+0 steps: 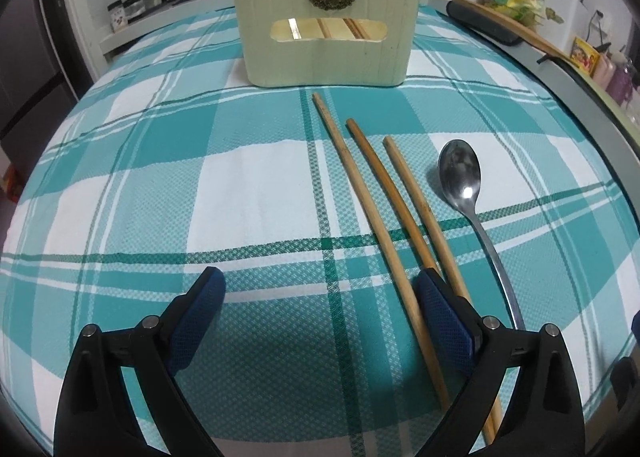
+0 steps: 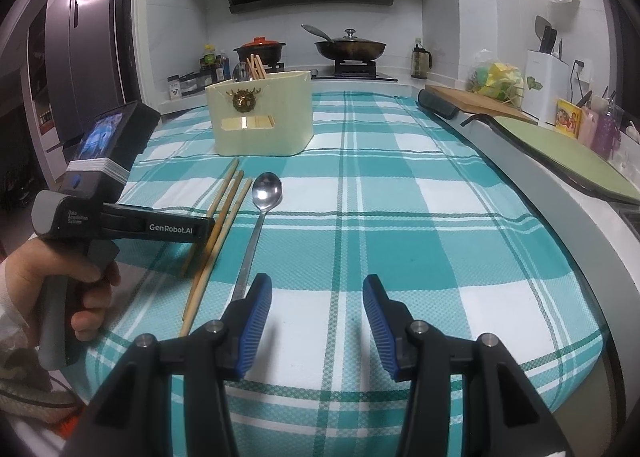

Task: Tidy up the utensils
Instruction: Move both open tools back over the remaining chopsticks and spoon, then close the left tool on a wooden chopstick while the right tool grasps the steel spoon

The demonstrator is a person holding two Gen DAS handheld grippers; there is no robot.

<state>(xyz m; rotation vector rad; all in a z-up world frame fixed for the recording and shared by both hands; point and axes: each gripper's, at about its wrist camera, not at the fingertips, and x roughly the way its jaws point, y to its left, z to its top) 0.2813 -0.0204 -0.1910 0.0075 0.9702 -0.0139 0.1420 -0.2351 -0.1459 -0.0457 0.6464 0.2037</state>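
Note:
Three wooden chopsticks (image 1: 362, 201) lie side by side on the teal checked cloth (image 1: 180, 185), with a steel spoon (image 1: 459, 173) to their right. Behind them stands a cream utensil holder (image 1: 326, 29) that holds more chopsticks (image 2: 254, 65) and a spoon. My left gripper (image 1: 320, 281) is open and low over the near ends of the chopsticks. The leftmost stick runs between its fingers and the middle one passes under the right finger (image 1: 440, 305). My right gripper (image 2: 317, 289) is open with nothing in it, just right of the spoon handle (image 2: 250, 253).
A person's hand (image 2: 92, 289) holds the left tool. A stove with a pan (image 2: 350, 49) and a pot sits behind the holder. A cutting board (image 2: 476, 101) and a green mat (image 2: 560, 153) line the right counter. A fridge (image 2: 80, 57) stands on the left.

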